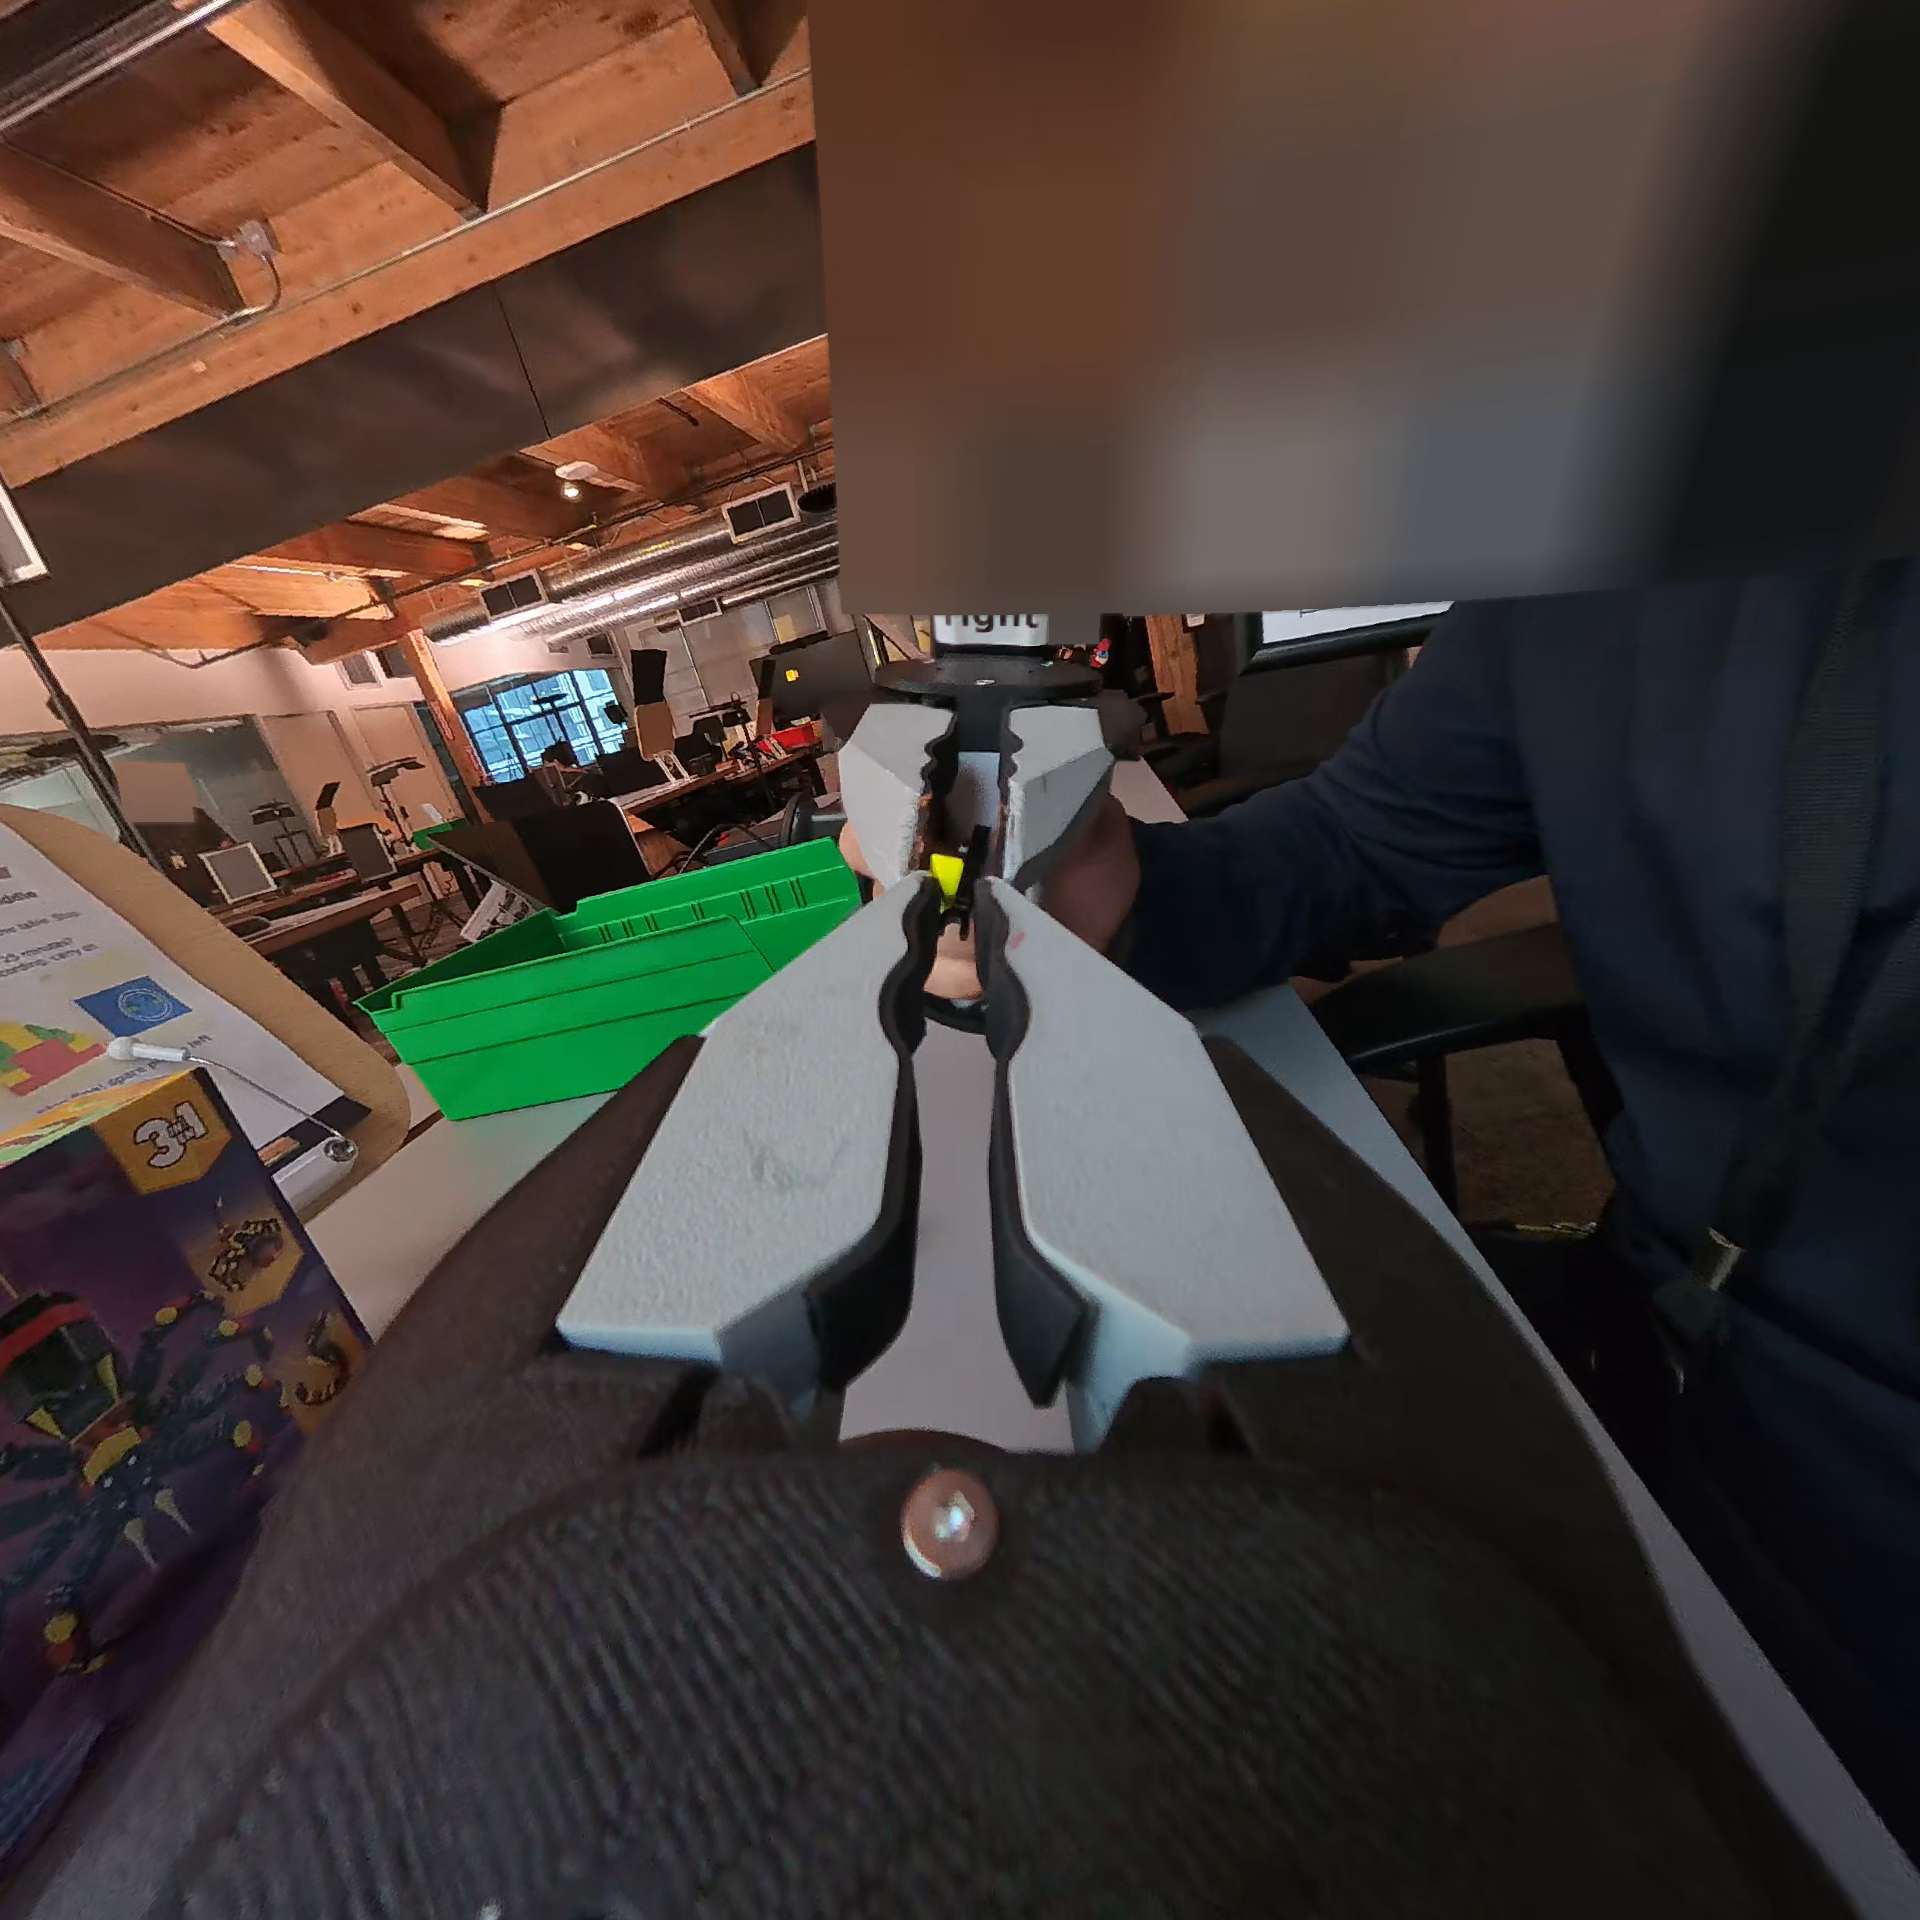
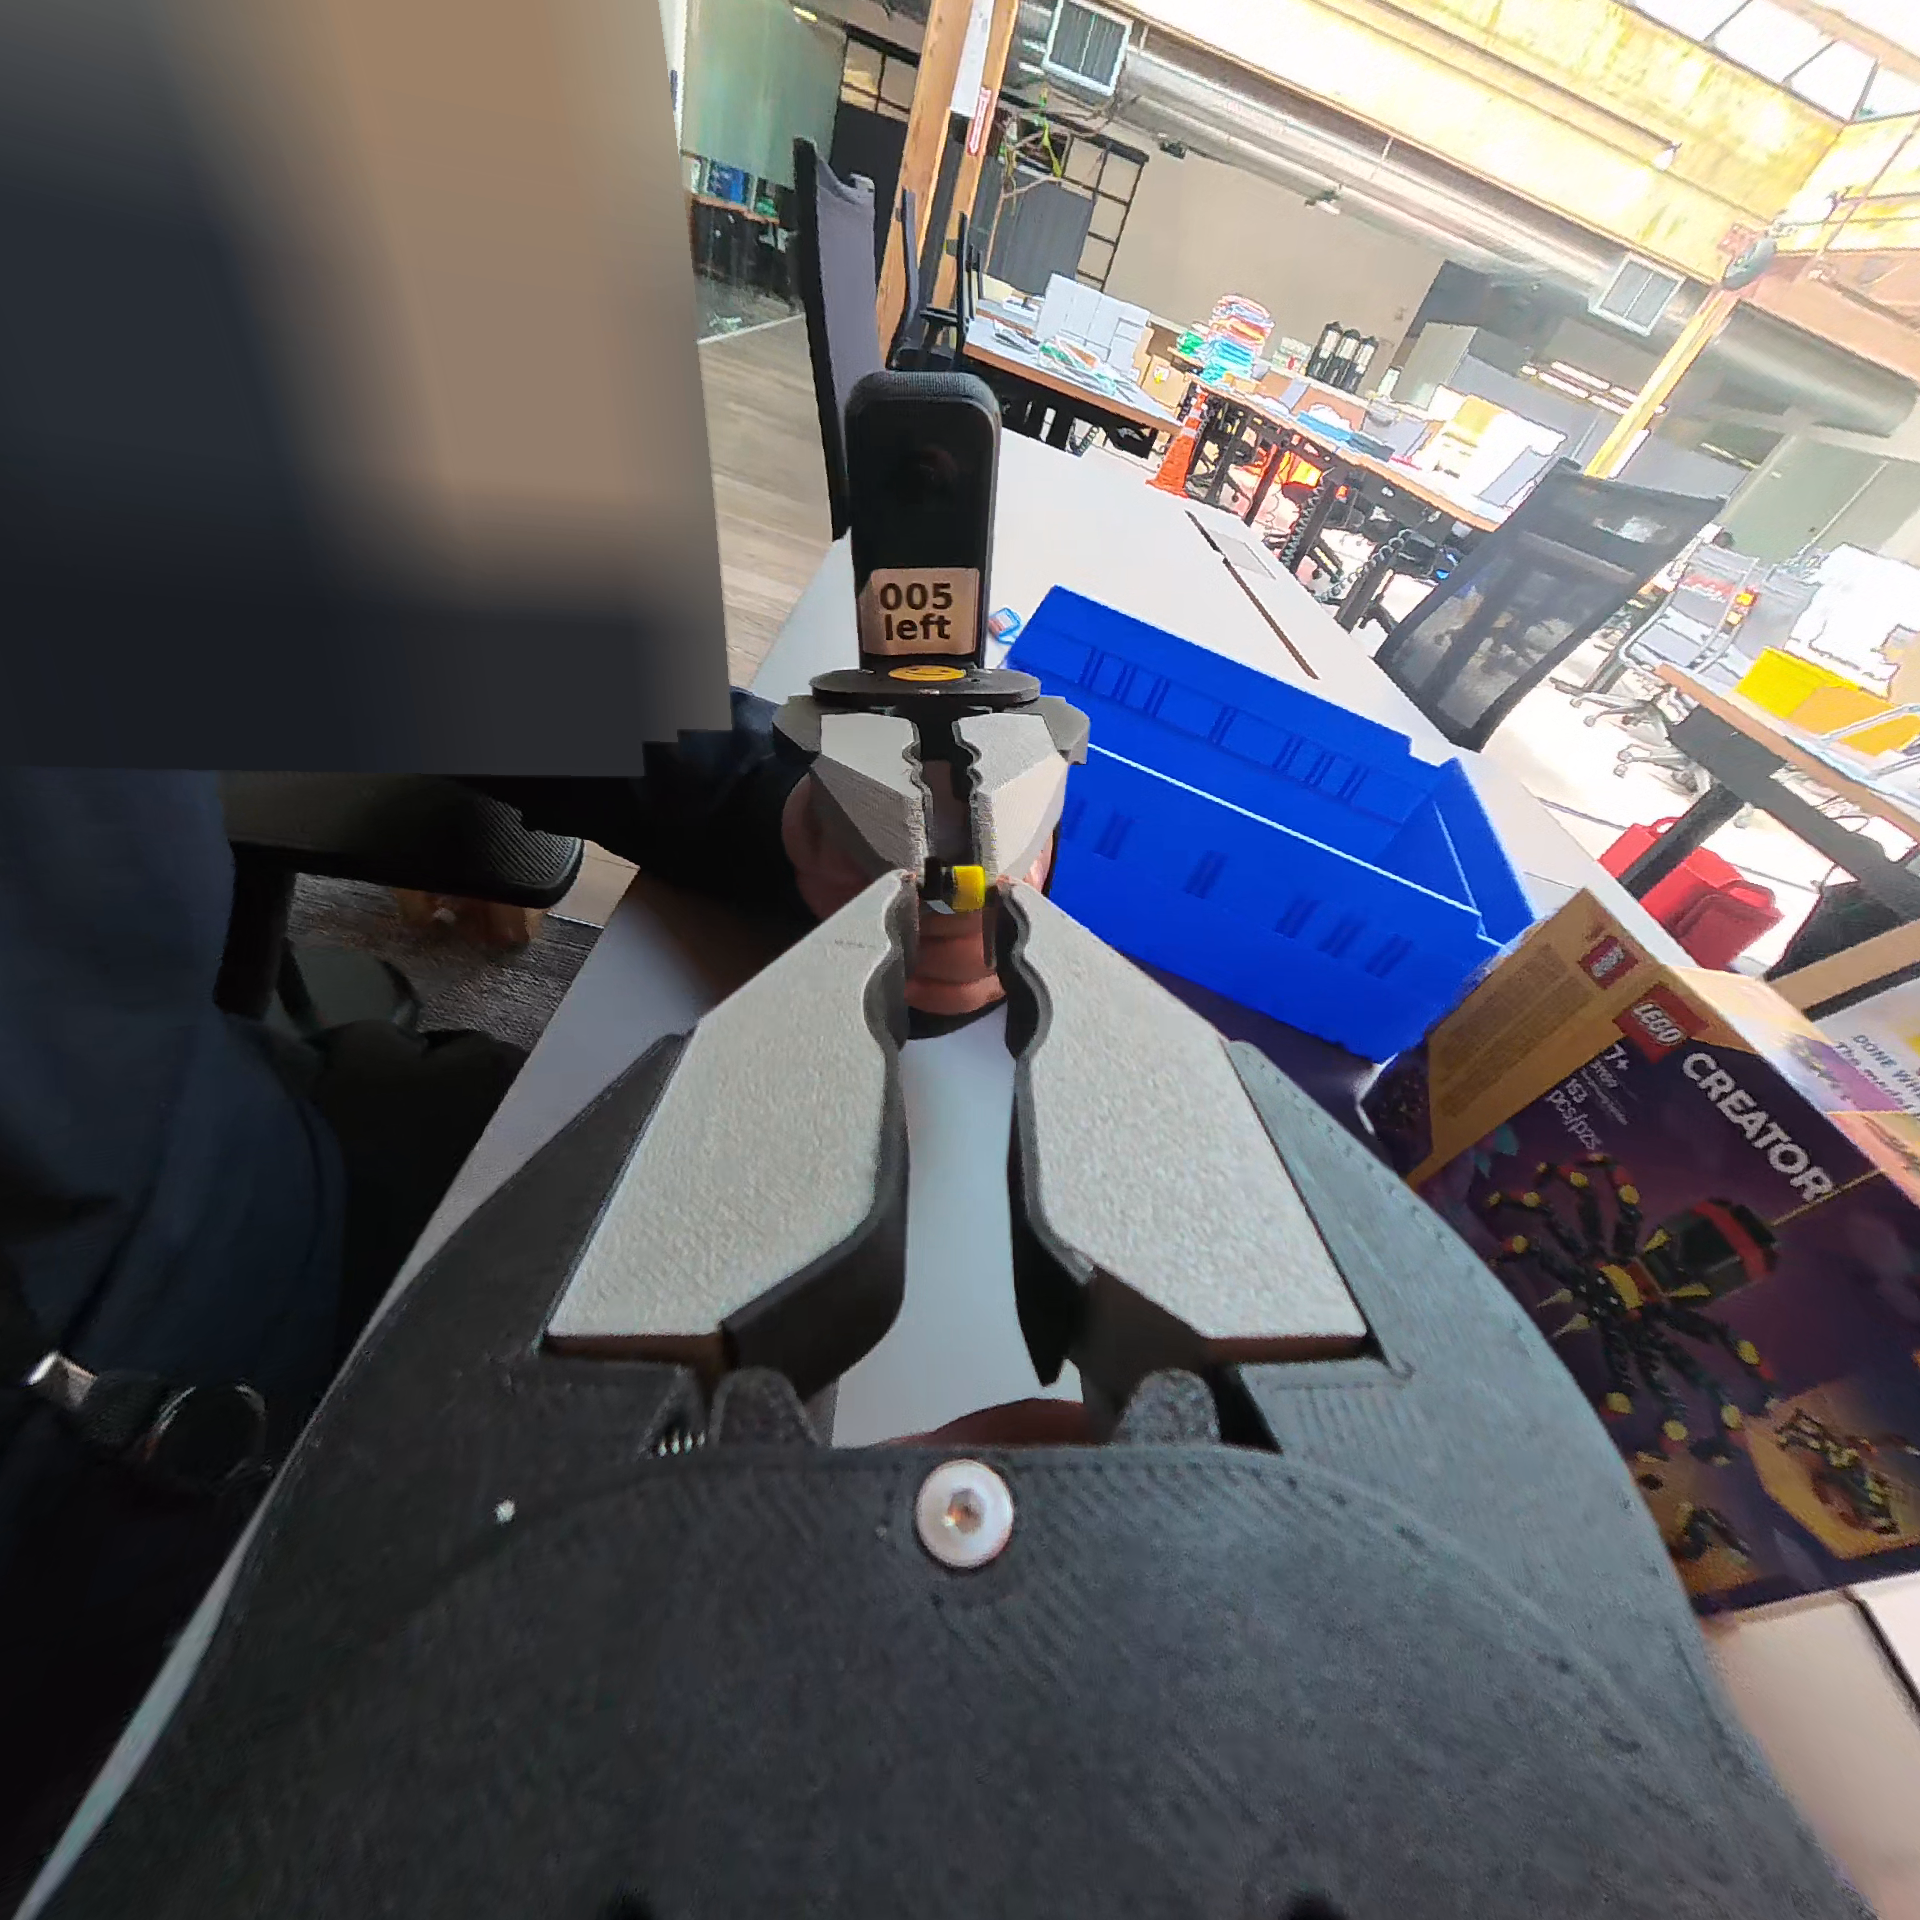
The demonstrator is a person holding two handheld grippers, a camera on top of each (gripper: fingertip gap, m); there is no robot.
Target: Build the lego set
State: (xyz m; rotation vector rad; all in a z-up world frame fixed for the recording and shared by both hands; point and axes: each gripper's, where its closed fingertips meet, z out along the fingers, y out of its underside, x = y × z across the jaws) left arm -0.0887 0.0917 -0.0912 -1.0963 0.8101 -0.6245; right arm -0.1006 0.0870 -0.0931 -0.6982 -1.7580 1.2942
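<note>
My two grippers meet tip to tip above the white table (image 1: 457,1174). My left gripper (image 1: 953,891) is shut on a small yellow lego piece (image 1: 943,871). A thin black lego piece (image 1: 975,854) sits against it and runs into the jaws of my right gripper (image 1: 961,821), which faces me. In the right wrist view my right gripper (image 2: 956,896) is closed on the black piece (image 2: 937,878), with the yellow piece (image 2: 969,885) beside it in the tips of the left gripper (image 2: 951,847). A hand shows behind each gripper.
A green bin (image 1: 582,987) stands on the table to the left and a blue bin (image 2: 1247,831) to the right. The purple lego box (image 1: 135,1351) (image 2: 1662,1247) stands close by, with a cardboard sheet (image 1: 208,935) behind it. A person in a navy sleeve (image 1: 1455,831) sits at the table's edge. Both grippers' tips are close together, under 4 cm apart.
</note>
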